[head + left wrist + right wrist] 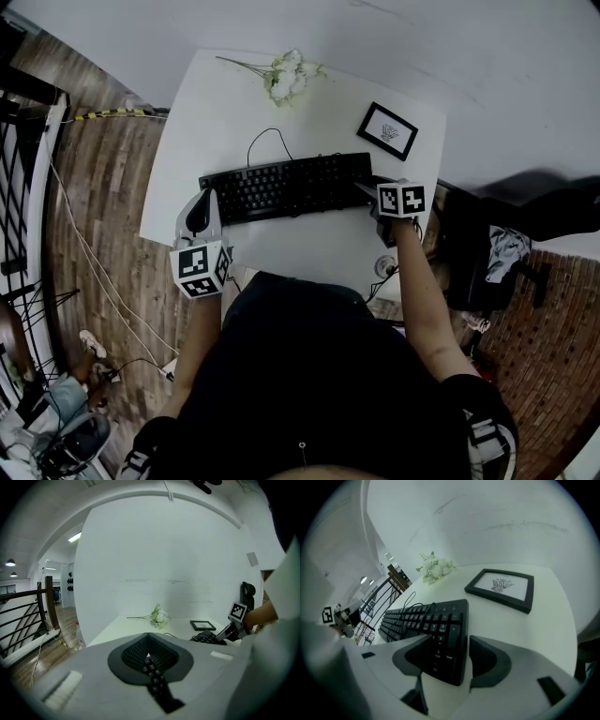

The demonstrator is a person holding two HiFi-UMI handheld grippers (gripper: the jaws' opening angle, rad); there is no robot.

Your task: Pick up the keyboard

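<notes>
The left gripper point(202, 209) has its jaws together, clamped on the left end of the keyboard point(286, 186), with a strip of keys showing between its pads point(140, 651). The keyboard lies across the middle of the white surface point(319, 246), a little nearer the front edge. Flowers point(286, 77) rest by the back edge, and a picture frame point(387, 130) sits toward the back right corner. The right gripper point(367, 190) has its jaws wide apart around the keyboard's right end, not pressing it.
</notes>
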